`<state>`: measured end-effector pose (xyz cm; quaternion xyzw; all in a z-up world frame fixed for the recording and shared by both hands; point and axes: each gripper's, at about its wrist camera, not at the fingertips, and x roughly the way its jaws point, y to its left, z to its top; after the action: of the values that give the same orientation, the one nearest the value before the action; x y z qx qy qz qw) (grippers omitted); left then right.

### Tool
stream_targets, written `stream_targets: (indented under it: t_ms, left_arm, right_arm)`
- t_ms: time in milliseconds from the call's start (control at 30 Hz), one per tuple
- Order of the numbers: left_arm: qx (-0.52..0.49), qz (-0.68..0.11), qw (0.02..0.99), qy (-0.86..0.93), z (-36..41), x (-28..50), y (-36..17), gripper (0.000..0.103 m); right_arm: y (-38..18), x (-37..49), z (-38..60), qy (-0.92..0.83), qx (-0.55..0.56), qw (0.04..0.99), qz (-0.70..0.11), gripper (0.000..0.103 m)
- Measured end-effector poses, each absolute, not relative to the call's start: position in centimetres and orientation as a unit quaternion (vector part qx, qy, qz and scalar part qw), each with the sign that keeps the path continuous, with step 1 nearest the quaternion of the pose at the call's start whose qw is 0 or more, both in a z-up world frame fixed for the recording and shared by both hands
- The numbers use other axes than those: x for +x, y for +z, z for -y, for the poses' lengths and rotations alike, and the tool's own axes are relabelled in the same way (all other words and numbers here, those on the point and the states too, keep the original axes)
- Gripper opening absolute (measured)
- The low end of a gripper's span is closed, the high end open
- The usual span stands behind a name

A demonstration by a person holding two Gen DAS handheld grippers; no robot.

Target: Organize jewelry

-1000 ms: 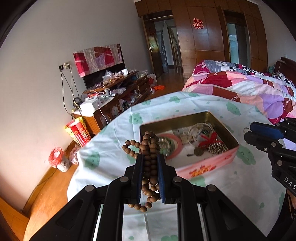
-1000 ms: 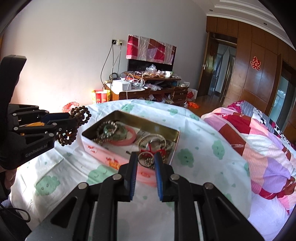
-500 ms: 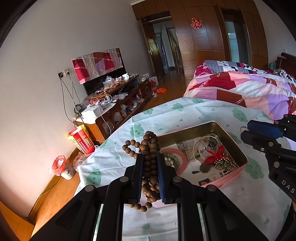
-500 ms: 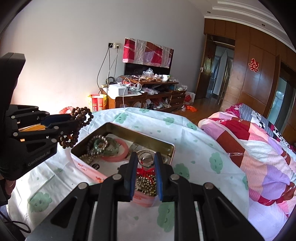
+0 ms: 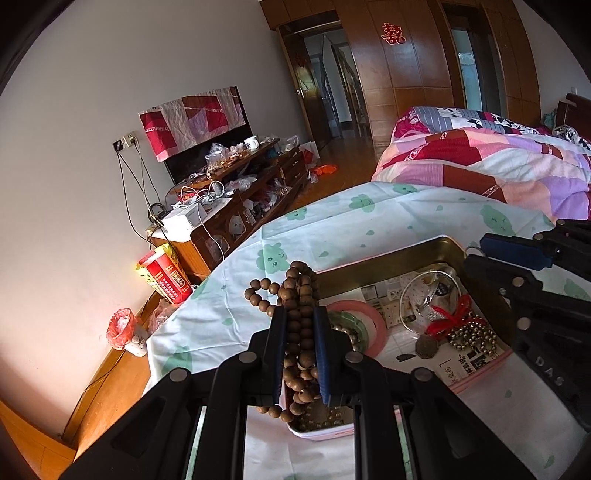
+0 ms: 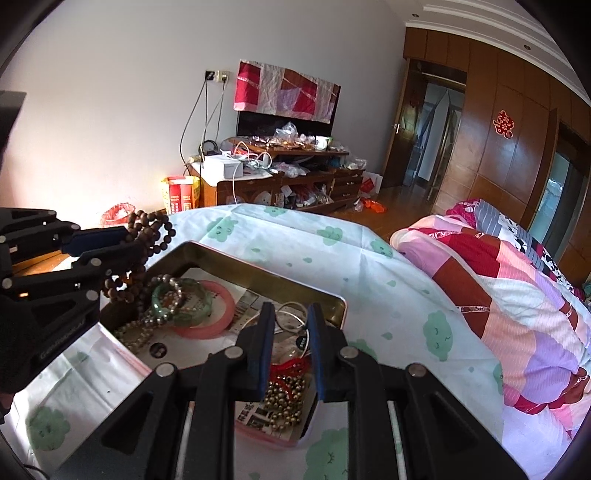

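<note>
The left gripper [image 5: 300, 325] clamps a wooden bead string [image 5: 299, 295] above the tin's [image 5: 388, 262] 7 o'clock corner. The right gripper [image 6: 290, 325], jaws narrow and empty, hovers over gold beads [image 6: 286, 400] at the tin's 5 o'clock.

— Looks like a lived-in bedroom in a home?

— Yes. Bed [image 6: 509, 288] with a patchwork quilt in pink, red and purple, right beside a table [image 6: 314, 240] under a cloth printed with green clouds.

— Anything else pointing that way?

— Low wooden TV cabinet [image 6: 280, 181] against the white wall, heaped with bags, cables and a mug; screen above draped with a red patchwork cloth [image 6: 284, 92]. Wood-panelled doors [image 5: 406, 66] bearing a red paper cutting [image 5: 393, 33], wooden floor, small bin [image 5: 123, 328] by the wall.
</note>
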<state>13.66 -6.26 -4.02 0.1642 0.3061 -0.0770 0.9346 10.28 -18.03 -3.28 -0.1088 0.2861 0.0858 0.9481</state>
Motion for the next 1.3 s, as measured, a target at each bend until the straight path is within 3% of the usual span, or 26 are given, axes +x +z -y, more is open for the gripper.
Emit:
stream_targets:
  t_ms: [333,400,467,533,567,733,833,1300]
  left_arm:
    - [0.169,-0.315,0.93,-0.087,6.9,14.1,-4.9,0.017]
    - [0.176,-0.311,0.93,-0.08,7.0,13.8,-4.9,0.029]
    - [0.176,-0.305,0.934,-0.064,6.9,13.6,-4.7,0.066]
    - [0.169,-0.287,0.941,-0.062,6.6,12.9,-4.3,0.073]
    - [0.168,-0.284,0.942,-0.061,6.5,12.6,-4.1,0.074]
    - [0.157,-0.283,0.945,-0.054,5.8,11.1,-3.8,0.073]
    - [0.139,-0.285,0.947,-0.054,5.1,10.1,-3.7,0.073]
    - [0.098,-0.283,0.953,-0.044,2.7,7.3,-2.8,0.073]
  right_arm:
    - [-4.8,11.4,17.7,0.084,-0.104,0.941,-0.31,0.021]
    - [-4.9,11.2,17.9,0.087,-0.1,0.942,-0.309,0.024]
    - [-5.0,11.0,18.0,0.077,-0.102,0.943,-0.308,0.031]
    - [-4.9,10.8,18.3,0.074,-0.095,0.944,-0.307,0.043]
    - [-4.9,10.6,18.5,0.071,-0.092,0.946,-0.304,0.05]
    - [-4.6,9.3,18.6,0.056,-0.103,0.947,-0.3,0.052]
    - [-4.2,8.1,18.9,0.046,-0.098,0.951,-0.289,0.061]
    - [-2.6,4.4,18.8,0.044,-0.087,0.961,-0.258,0.068]
